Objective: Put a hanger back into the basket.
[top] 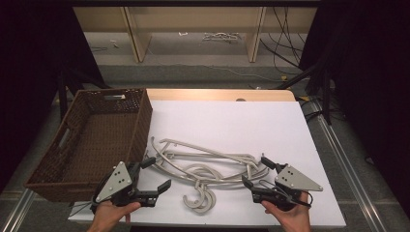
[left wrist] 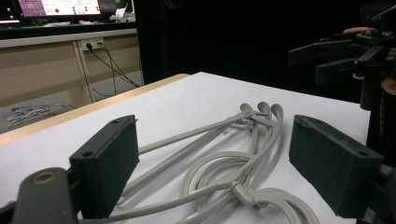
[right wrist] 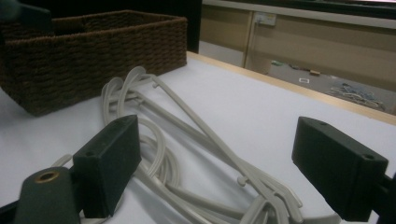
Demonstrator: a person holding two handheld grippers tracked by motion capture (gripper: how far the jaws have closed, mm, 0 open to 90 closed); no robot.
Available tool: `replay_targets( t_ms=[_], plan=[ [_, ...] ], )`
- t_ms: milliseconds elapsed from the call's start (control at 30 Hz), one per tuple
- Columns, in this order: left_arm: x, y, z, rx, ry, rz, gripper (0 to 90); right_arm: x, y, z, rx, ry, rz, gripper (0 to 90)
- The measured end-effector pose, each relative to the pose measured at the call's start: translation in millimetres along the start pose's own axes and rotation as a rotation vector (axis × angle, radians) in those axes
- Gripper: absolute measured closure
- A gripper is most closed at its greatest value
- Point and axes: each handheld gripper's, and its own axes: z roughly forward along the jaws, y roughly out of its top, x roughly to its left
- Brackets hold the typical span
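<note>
A tangle of pale grey plastic clothes hangers (top: 203,166) lies on the white table top (top: 232,121), hooks toward the front edge. In the left gripper view the hangers (left wrist: 224,163) lie ahead of its wide-apart black jaws. They also lie in front of the jaws in the right gripper view (right wrist: 187,144). My left gripper (top: 158,174) sits at the hangers' left end, open and empty. At their right end my right gripper (top: 256,170) is open too, nothing between its pads. The right gripper (left wrist: 327,58) also appears far off in the left gripper view.
A brown woven basket (top: 92,140) stands at the table's left, its interior bare; its wall (right wrist: 70,56) shows in the right gripper view. Wooden shelving and cables lie on the floor beyond the far edge. Dark curtains flank both sides.
</note>
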Motion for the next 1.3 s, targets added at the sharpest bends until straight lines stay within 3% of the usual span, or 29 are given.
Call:
replay_targets(
  t_ms=[33, 133, 200, 267, 600, 700, 933, 1000, 1033, 1167, 1200, 1300],
  plan=[
    [0.0, 0.0, 0.0, 0.000, 0.000, 0.000, 15.8, -0.4, 0.1, 1.3, -0.003, 0.005, -0.025, 16.5],
    [-0.1, 0.1, -0.1, -0.001, -0.001, -0.002, 15.8, 1.6, 0.1, 2.9, 0.003, 0.016, -0.035, 17.4],
    [-0.2, 0.0, 0.1, 0.002, -0.001, 0.001, 15.8, 3.2, 0.4, 2.9, 0.030, 0.040, -0.050, 25.5],
    [-0.7, 0.0, 0.2, 0.001, -0.002, 0.000, 15.8, 3.6, 0.6, 4.5, 0.029, 0.047, -0.081, 25.4],
    [-0.8, -0.2, 0.8, 0.004, -0.005, 0.012, 15.8, 6.3, 1.0, 9.6, 0.048, 0.078, -0.088, 21.6],
    [-1.6, -0.7, 1.8, -0.002, -0.011, 0.008, 15.8, 6.6, 0.7, 10.8, 0.047, 0.088, -0.067, 21.7],
    [-1.9, -1.3, 2.2, 0.007, 0.001, 0.023, 15.8, 10.5, 3.5, 22.1, 0.081, 0.127, -0.099, 24.3],
    [-2.1, -1.3, 2.5, 0.009, -0.001, 0.026, 15.8, 13.5, 3.7, 27.8, 0.116, 0.148, -0.133, 26.4],
    [-2.2, -1.4, 2.7, 0.009, -0.003, 0.027, 15.8, 15.4, 3.2, 34.1, 0.161, 0.153, -0.171, 27.8],
    [-2.4, -1.3, 3.1, 0.011, -0.008, 0.033, 15.8, 17.8, 0.8, 43.5, 0.221, 0.168, -0.212, 29.5],
    [-3.1, -1.6, 3.5, 0.013, -0.008, 0.030, 15.8, 19.4, -1.0, 50.1, 0.270, 0.194, -0.250, 33.1],
    [-3.5, -1.5, 3.5, 0.012, -0.009, 0.030, 15.7, 22.4, -3.7, 58.2, 0.310, 0.230, -0.301, 38.7]
  ],
)
